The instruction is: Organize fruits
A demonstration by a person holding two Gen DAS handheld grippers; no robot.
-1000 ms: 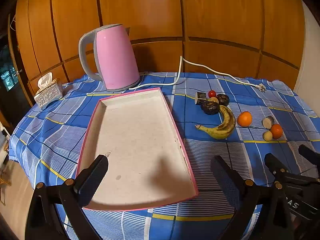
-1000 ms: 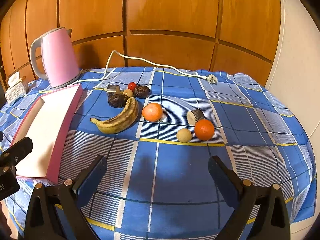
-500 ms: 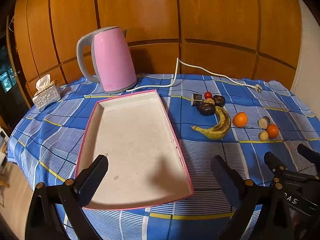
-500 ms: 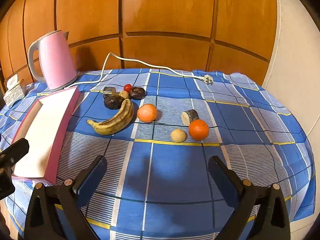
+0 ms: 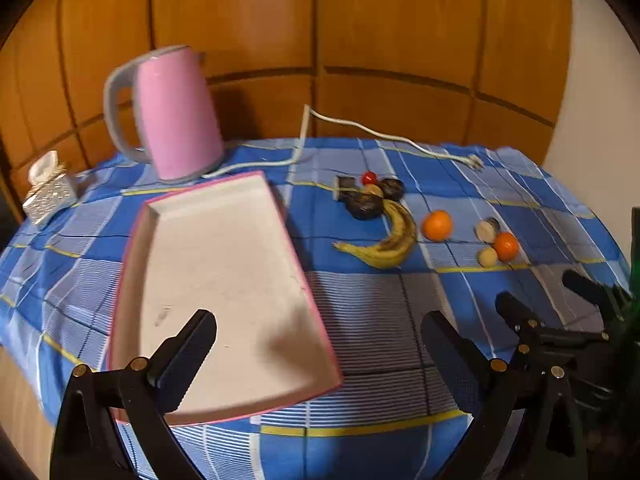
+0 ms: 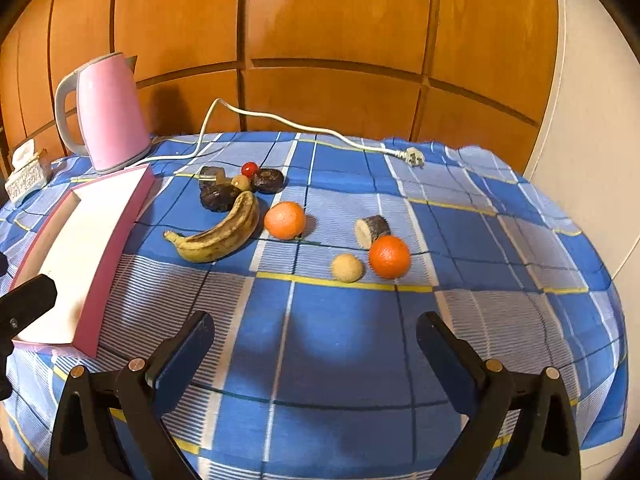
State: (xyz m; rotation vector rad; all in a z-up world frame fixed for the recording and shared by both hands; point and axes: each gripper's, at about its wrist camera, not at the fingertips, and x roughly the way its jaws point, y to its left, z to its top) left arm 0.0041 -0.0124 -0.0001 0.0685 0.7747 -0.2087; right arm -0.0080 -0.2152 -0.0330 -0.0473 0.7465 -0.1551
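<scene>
Fruit all loose on desk: banana (image 6: 218,234), oranges (image 6: 285,220), none yet in pink tray (image 5: 224,280). Left gripper (image 5: 320,354) over tray, right gripper (image 6: 314,354) facing fruit; both jaws wide, empty.

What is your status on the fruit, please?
Left gripper and right gripper: jaws open, empty. Fruit beside tray, none inside. Banana nearest tray. Path unobstructed.

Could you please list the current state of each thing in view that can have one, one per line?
Left gripper: open, holding nothing.
Right gripper: open, holding nothing.
Pink tray: holds no fruit.
Pink kettle: upright, lid shut.
Power plug: unplugged, lying on the tablecloth.
Banana: unpeeled, lying on the cloth, outside the tray.
Two oranges: whole, on the cloth.
</scene>
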